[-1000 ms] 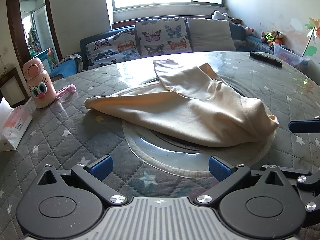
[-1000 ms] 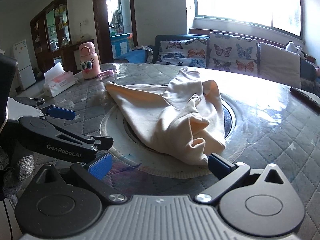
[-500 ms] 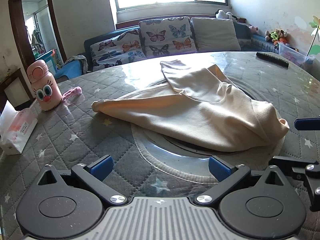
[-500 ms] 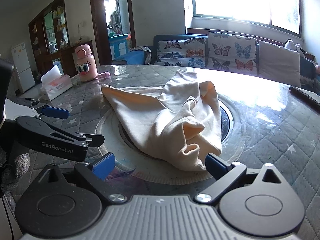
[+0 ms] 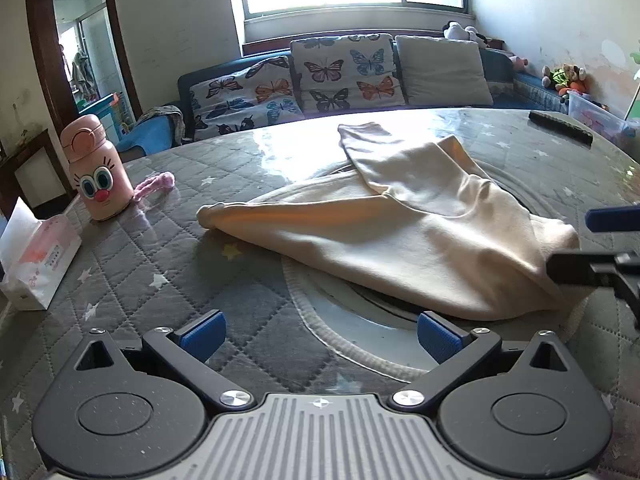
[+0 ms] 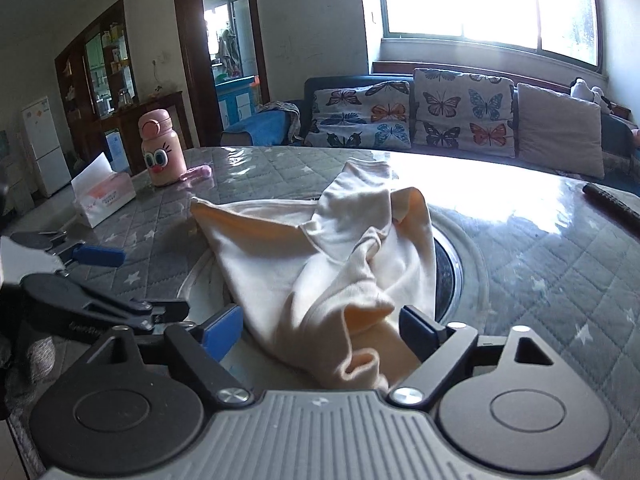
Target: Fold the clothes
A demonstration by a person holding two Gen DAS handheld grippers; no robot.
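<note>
**Q:** Where does the garment lie, and how do the tools stand?

**A:** The cream garment (image 5: 400, 240) lies crumpled at the middle of the quilted round table (image 5: 168, 280), draped over the inset glass disc (image 5: 352, 328). In the left wrist view it stretches from a narrow end at 10 o'clock to a bunched end at 3 o'clock. The left gripper (image 5: 319, 332) is spread wide, short of the cloth, holding nothing. The right gripper (image 6: 320, 326) is also spread wide; the bunched end sits between its pads (image 6: 414, 330), not yet pinched.

**Q:** How is the fabric likely to handle?

**A:** Judged from its soft folds, it is light, limp knit: it will sag and trail when lifted and may slide on the glossy cover.

**Q:** Where to take hold?

**A:** Probably at a hemmed edge, one tool on the rolled hem (image 6: 360, 364) at 6 o'clock in the right wrist view, the other on the narrow end at 10 o'clock, so the cloth spreads flat between them
</note>
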